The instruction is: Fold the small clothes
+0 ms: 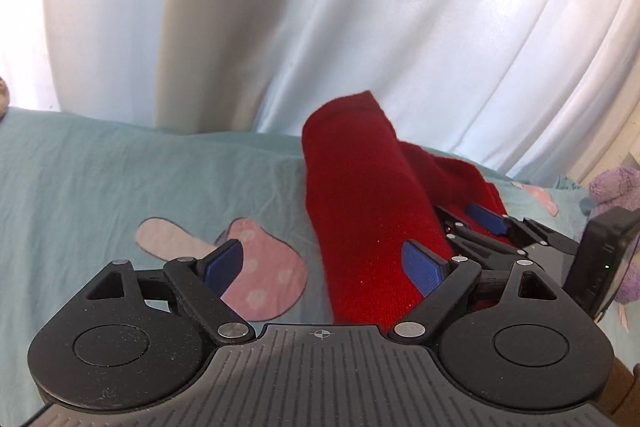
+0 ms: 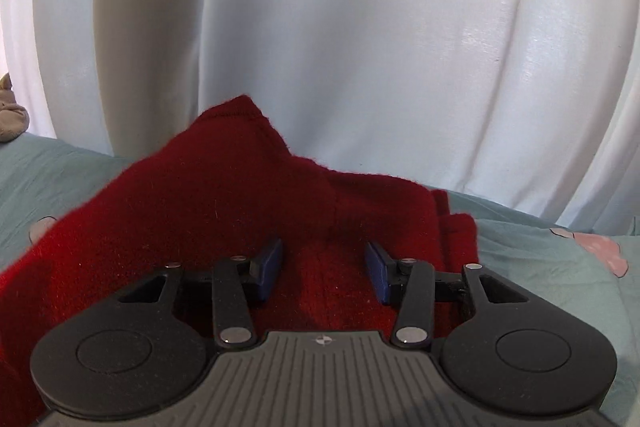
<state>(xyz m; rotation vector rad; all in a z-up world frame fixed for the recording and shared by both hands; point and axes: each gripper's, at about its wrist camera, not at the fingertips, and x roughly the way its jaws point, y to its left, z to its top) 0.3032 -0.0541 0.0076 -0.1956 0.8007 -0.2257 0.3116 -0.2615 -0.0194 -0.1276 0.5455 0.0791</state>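
Observation:
A small red knitted garment (image 1: 360, 195) lies bunched on a light teal bedsheet (image 1: 80, 179). In the left wrist view my left gripper (image 1: 324, 263) is open, its blue pads wide apart, the right pad (image 1: 422, 267) against the garment's near edge. My right gripper (image 1: 486, 219) shows beyond it, lying on the red cloth. In the right wrist view the garment (image 2: 200, 195) fills the foreground and my right gripper (image 2: 324, 267) is open over it, pads apart with red cloth between and below them.
The sheet (image 2: 540, 267) has pink mushroom prints (image 1: 256, 267). A white curtain (image 1: 320, 7) hangs right behind the bed. A purple plush toy (image 1: 616, 195) sits at the far right. A beige soft toy (image 2: 10, 115) lies at the far left.

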